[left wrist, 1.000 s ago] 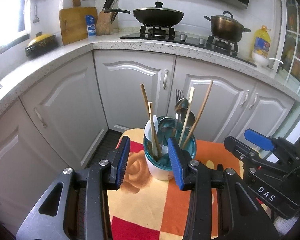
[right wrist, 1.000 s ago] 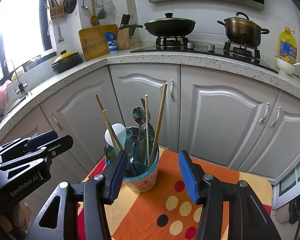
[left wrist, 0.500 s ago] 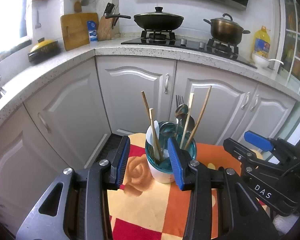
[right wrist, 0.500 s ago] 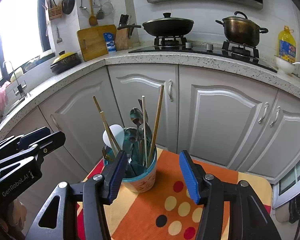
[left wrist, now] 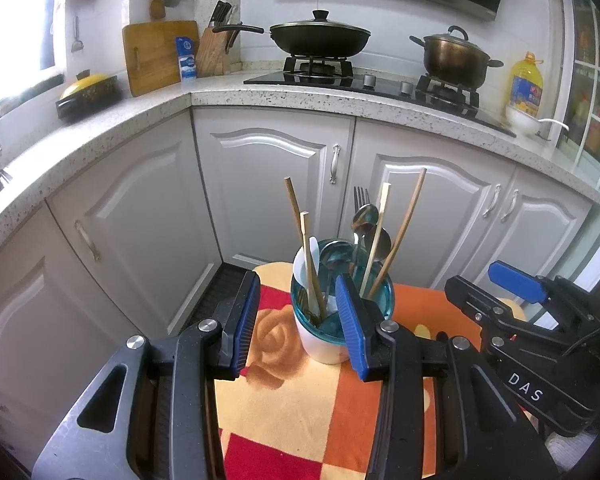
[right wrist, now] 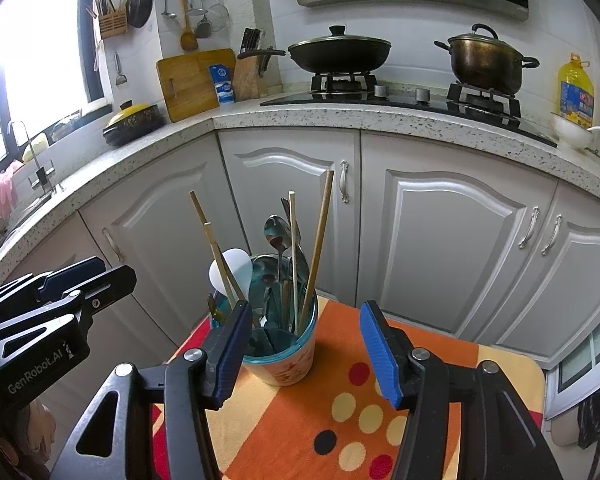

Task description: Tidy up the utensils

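Observation:
A white cup with a teal rim (left wrist: 324,340) stands on a small table with an orange, red and yellow patterned cloth (left wrist: 292,408). It holds several wooden chopsticks (left wrist: 400,232), metal spoons (left wrist: 366,218), a fork and a white plastic spoon (left wrist: 306,260). The cup also shows in the right wrist view (right wrist: 288,360). My left gripper (left wrist: 296,320) is open and empty, just in front of the cup. My right gripper (right wrist: 304,352) is open and empty, with the cup near its left finger. Each gripper shows at the edge of the other's view.
White cabinet doors (left wrist: 268,184) stand close behind the table under a speckled counter (left wrist: 112,136). On the counter are a hob with a black wok (left wrist: 320,36) and a bronze pot (left wrist: 454,56), an oil bottle (left wrist: 526,86), a cutting board and a knife block.
Both grippers have drawn back and risen slightly, so the cup sits a little lower and farther in both views. The cup and utensils have not moved.

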Demonstrator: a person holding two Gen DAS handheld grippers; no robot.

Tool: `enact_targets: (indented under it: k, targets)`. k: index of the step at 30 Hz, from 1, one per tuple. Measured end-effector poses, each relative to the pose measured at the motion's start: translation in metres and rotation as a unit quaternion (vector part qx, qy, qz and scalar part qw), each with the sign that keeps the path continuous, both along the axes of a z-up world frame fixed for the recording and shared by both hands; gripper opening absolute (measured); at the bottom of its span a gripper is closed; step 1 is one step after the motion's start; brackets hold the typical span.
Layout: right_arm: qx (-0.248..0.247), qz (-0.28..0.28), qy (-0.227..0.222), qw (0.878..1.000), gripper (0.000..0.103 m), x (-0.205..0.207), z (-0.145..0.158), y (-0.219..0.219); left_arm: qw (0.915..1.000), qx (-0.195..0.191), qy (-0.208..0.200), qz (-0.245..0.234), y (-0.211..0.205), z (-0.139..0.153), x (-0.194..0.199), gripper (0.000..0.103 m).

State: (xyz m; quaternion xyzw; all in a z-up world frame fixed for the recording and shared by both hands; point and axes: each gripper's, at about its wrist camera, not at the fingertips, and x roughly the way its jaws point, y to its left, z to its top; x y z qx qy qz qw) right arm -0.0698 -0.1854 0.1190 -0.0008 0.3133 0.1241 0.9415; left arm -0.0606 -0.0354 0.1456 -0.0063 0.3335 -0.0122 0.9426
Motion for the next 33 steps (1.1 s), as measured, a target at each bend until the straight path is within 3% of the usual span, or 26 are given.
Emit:
enact_targets:
  k: [25, 33]
  targets:
    - [-0.003, 0.004, 0.014, 1.0, 0.055, 0.002, -0.01, 0.0, 0.9999, -0.01, 0.007, -0.001, -0.002, -0.007, 0.001, 0.038]
    - [0.007, -0.041, 0.036, 0.998, 0.055, 0.007, -0.033, -0.041, 0.9998, -0.014, 0.015, -0.002, -0.005, -0.018, 0.008, 0.038]
